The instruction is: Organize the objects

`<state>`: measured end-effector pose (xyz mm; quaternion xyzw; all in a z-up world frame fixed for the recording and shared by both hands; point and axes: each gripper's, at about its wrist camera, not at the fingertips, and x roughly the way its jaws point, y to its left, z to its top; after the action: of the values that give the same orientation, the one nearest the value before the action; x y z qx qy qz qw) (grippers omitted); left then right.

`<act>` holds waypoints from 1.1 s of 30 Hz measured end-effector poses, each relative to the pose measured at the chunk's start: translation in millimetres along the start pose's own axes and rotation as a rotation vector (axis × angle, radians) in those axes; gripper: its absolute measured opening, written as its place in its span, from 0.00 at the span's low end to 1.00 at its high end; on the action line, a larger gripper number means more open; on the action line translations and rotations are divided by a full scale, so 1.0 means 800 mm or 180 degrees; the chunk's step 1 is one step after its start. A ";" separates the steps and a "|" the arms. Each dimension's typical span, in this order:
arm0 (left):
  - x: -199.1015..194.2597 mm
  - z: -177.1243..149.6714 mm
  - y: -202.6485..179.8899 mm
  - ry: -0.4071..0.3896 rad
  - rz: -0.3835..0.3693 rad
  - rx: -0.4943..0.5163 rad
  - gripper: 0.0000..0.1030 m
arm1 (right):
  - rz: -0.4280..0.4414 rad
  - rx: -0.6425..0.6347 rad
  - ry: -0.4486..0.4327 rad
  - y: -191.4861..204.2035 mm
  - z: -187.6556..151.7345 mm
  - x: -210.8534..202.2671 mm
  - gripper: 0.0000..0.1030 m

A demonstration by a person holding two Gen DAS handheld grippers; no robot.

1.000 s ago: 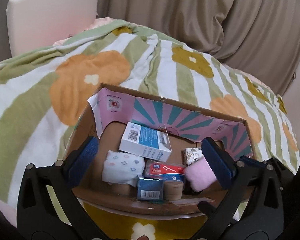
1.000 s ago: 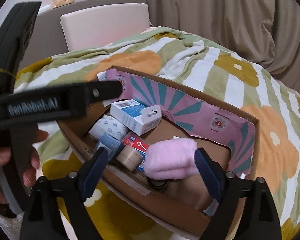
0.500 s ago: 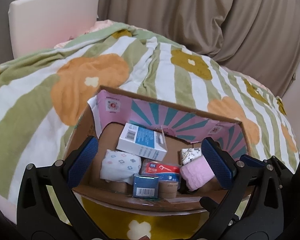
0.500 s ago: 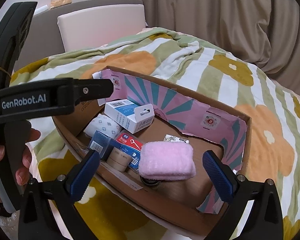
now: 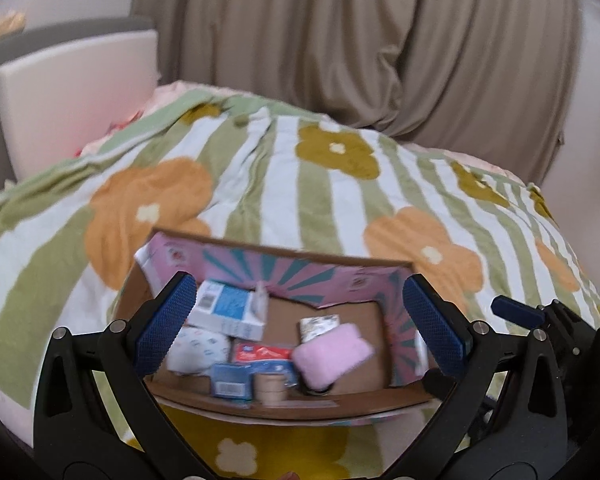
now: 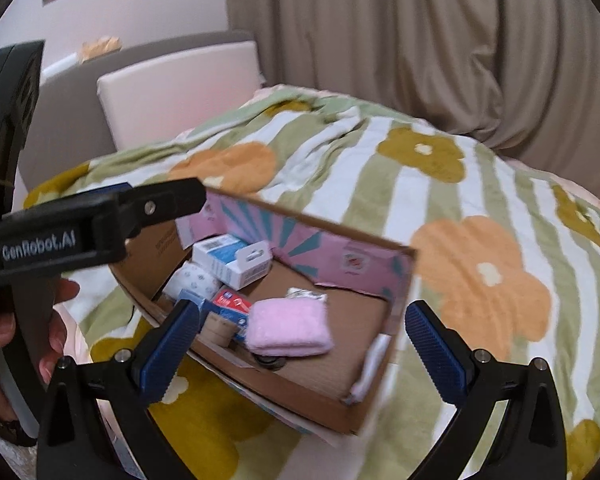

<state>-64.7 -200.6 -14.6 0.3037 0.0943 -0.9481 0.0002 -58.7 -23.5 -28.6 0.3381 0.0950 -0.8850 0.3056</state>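
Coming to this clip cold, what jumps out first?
A cardboard box with a pink-and-teal sunburst lining sits on a floral blanket and holds small items crowded at one end. A fluffy pink cloth lies on top, nearest the right claw, which, like the left claw, is open and empty.

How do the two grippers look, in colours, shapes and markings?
Both are black plastic. The right gripper and left gripper each have two angled fingers with blue textured pads and silver screws. The left one's side carries white lettering "GenRobot.AI". A bare hand holds it.
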 end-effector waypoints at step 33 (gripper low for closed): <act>-0.029 -0.052 -0.222 -0.0054 -0.0181 0.0443 1.00 | -0.1193 0.0715 -0.0329 -0.205 -0.058 -0.180 0.99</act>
<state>-32.2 -19.6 -2.8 0.2921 0.0367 -0.9545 -0.0470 -48.7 193.3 24.9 0.3006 0.0412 -0.9475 0.1006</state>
